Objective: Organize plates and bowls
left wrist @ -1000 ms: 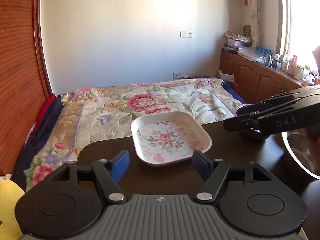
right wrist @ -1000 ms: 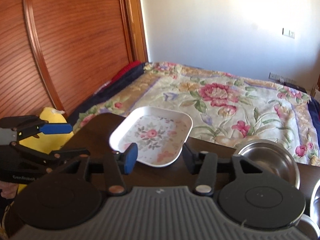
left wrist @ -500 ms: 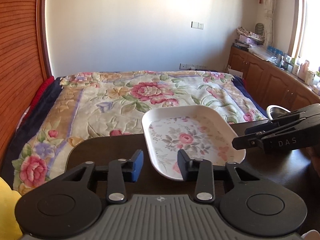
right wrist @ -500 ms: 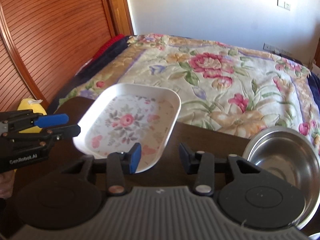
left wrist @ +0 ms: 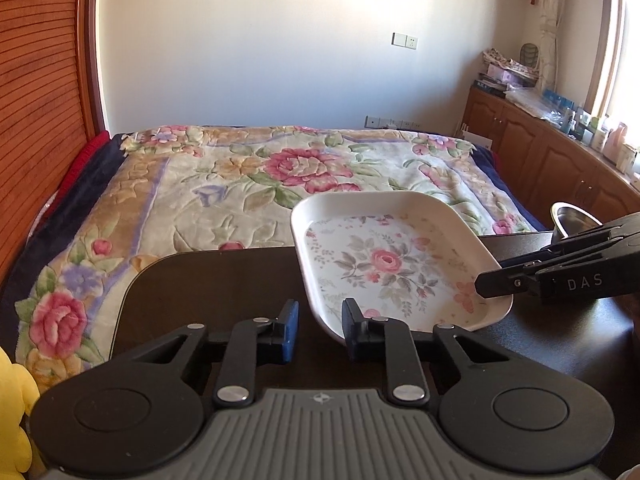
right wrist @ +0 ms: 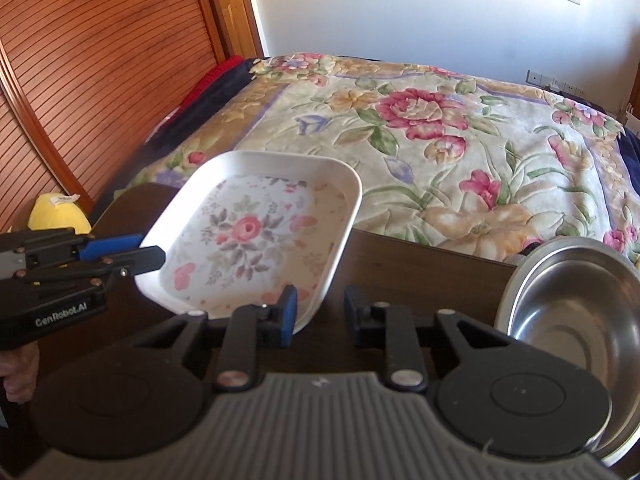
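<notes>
Left gripper [left wrist: 318, 330]: jaws part open with a narrow gap, holding nothing; its right finger sits at the near-left edge of the plate, contact cannot be told. In the right wrist view it comes in from the left, its tips at the plate's left rim.
Right gripper [right wrist: 318, 314]: jaws part open, nothing between them; the blue-padded left finger overlaps the plate's near-right corner, the right finger is over bare bench. In the left wrist view it reaches in from the right, its tip over the plate's near-right rim.
Plate [left wrist: 394, 264]: white, rectangular with rounded corners, pink rose print inside; at the far edge of the bench, between the two grippers. Whether it lies flat or is lifted cannot be told.
Steel bowl [right wrist: 568, 312]: empty, upright, on the bench to the right of the plate and apart from it, just beside the right gripper's body.
Bench [left wrist: 208, 292]: dark brown, rounded far-left corner.
Bed [left wrist: 248, 176]: floral quilt, directly beyond the bench.
Yellow soft toy [right wrist: 56, 216]: left of the bench, low, in front of the slatted wooden doors.
</notes>
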The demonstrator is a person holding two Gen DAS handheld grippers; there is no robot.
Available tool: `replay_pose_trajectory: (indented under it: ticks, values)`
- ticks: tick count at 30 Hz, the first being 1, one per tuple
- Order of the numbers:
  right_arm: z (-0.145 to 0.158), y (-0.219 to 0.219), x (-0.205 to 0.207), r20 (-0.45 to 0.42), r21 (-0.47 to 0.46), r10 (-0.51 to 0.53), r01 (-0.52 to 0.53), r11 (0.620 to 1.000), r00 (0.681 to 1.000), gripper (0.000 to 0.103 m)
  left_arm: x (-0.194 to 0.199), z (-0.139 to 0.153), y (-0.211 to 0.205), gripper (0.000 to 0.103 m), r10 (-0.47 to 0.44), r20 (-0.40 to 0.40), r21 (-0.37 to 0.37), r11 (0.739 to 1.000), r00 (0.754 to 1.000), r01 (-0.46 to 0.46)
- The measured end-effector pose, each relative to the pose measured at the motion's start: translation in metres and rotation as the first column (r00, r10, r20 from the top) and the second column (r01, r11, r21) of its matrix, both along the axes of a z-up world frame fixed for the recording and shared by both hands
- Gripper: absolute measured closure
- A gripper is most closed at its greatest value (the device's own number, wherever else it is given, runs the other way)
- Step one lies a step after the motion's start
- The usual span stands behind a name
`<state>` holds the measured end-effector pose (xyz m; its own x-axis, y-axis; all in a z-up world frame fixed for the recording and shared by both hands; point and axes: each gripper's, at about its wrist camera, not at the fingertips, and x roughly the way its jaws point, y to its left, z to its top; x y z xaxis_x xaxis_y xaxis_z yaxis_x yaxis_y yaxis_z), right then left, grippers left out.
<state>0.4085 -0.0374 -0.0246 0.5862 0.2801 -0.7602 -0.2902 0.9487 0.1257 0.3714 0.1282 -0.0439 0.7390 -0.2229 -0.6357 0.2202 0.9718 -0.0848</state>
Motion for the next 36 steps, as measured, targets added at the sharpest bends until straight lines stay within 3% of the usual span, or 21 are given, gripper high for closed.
replay_pose_trajectory:
  ticks: [5,21,23,36]
  values:
    - [-0.001,0.001,0.0,-0.002,-0.006,-0.007,0.007,1.0,1.0,0.077,0.001,-0.002,0.0,0.085,0.0,-0.008,-0.009,1.0,1.0,0.0]
    - [0.0,-0.007,-0.001,-0.028,0.07,-0.01,0.012,0.997,1.0,0.085,-0.001,-0.003,0.003,0.084,-0.014,-0.054,-0.034,0.999,0.998,0.013]
    - [0.001,-0.008,-0.003,-0.025,0.073,-0.005,0.007,0.997,1.0,0.09,-0.004,-0.002,0.002,0.084,-0.006,-0.052,-0.024,1.0,0.999,0.005]
    - [0.018,-0.021,-0.031,0.022,0.098,0.017,-0.019,0.995,1.0,0.09,-0.04,0.023,-0.004,0.084,-0.008,-0.004,-0.017,1.0,1.0,0.008]
